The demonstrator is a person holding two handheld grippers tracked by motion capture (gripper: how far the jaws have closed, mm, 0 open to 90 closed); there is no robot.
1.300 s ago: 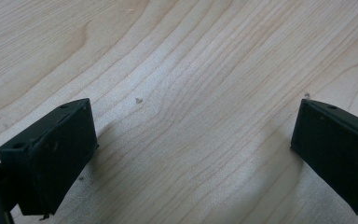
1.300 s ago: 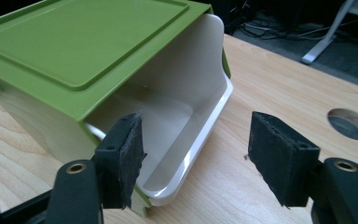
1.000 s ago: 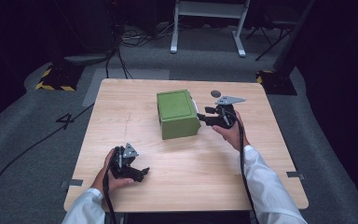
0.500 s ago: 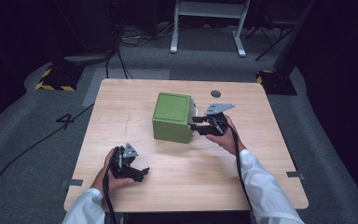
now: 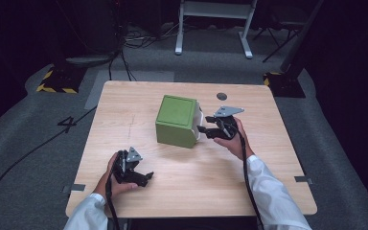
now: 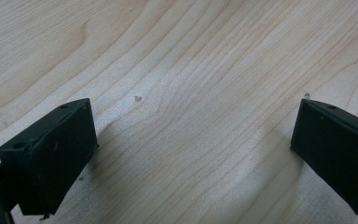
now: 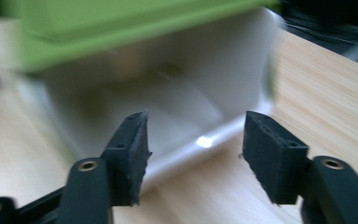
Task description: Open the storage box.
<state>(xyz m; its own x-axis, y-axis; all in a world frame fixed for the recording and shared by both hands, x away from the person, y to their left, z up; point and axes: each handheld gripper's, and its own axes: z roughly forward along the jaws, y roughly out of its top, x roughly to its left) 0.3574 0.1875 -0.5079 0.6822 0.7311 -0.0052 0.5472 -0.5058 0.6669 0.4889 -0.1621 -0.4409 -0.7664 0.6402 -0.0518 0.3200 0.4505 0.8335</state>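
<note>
A green box (image 5: 177,120) with a white inside (image 7: 168,93) lies tipped on the wooden table (image 5: 268,191), its open side toward the right. My right gripper (image 5: 202,130) is at that opening. Its jaws have just been opening and now stand apart; the box's white rim lies just beyond the tips, with nothing pressed between the pads, as the right gripper view (image 7: 193,149) shows. My left gripper (image 5: 146,178) rests near the table's front left, open, with only bare wood between its jaws in the left gripper view (image 6: 191,154).
A small dark round spot (image 5: 222,96) sits in the tabletop near the far edge. Beyond the table, cables, a striped floor block (image 5: 57,81) and a metal stand (image 5: 211,28) are on the grey floor.
The green box has been tipped from lying flat onto its side and shifted left and nearer. The right gripper followed it and spread its jaws. The left hand stayed put.
</note>
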